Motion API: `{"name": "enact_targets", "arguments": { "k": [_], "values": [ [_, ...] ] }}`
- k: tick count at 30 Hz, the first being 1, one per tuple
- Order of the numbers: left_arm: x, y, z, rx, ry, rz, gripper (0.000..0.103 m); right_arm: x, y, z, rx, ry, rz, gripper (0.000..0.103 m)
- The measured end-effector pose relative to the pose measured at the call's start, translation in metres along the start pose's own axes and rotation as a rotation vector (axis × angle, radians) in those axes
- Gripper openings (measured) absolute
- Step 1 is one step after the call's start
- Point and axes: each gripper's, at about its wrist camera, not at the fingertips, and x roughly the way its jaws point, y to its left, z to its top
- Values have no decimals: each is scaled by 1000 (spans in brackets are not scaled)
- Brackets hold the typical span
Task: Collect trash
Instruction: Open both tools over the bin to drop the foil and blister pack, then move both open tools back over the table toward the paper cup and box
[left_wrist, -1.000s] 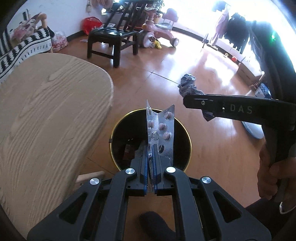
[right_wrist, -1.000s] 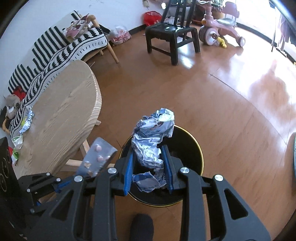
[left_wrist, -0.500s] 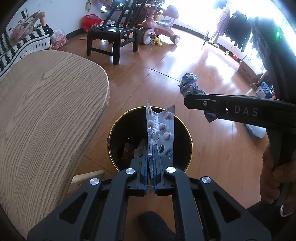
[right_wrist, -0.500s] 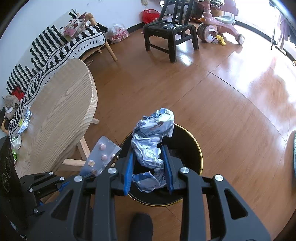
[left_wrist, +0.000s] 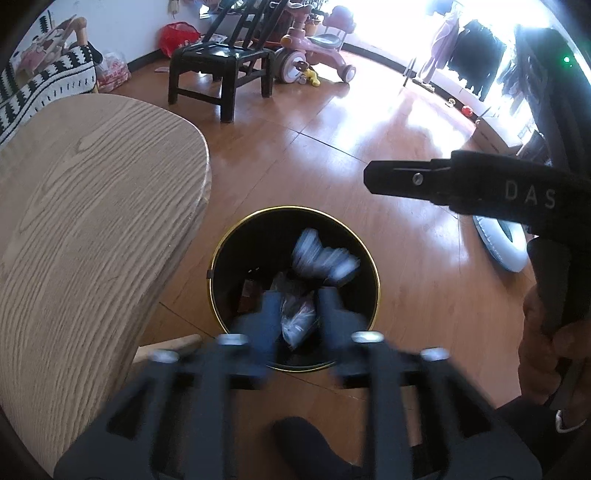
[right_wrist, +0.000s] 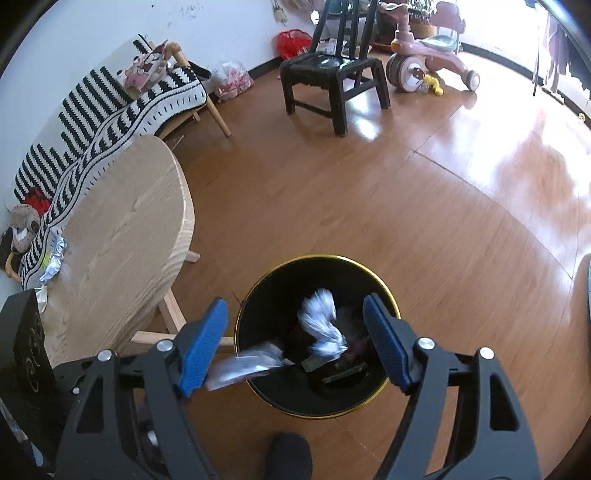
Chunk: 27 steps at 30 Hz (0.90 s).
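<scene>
Trash mid-air, motion-blurred: crumpled foil wad (right_wrist: 321, 321) and silvery blister pack (right_wrist: 247, 365) over black gold-rimmed bin (right_wrist: 384, 295). Right gripper (right_wrist: 295, 343) jaws spread wide; left gripper (left_wrist: 299, 310) jaws parted, empty.

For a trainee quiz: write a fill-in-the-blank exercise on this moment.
1. The right tool hangs over the bin with its jaws ____.
2. The crumpled wrapper is falling into the black ____.
3. The bin has a ____-coloured rim.
4. On the wooden table lies a crumpled ____ wrapper.

Missing: open; bin; gold; foil
</scene>
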Motion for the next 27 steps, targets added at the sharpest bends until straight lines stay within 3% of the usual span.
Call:
{"name": "enact_targets", "arguments": {
  "k": [2,12,16,22,27],
  "values": [
    [-4,-1,-1,3,-25,4,61,0,0,0,4,1,6,73],
    [-9,-1,1,6,-42,-5,67,0,-1,-1,12,-8,2,74],
    [-18,0,0,-4,-68,1,80,-2,3,-2,2,-20,-3,82],
    [-47,15,-7,-14,-108,24,87,-9,23,2,-24,-55,4,86],
    [-88,50,-20,-55,-160,89,91,-6,59,10,-75,-54,36,87]
  ]
}}
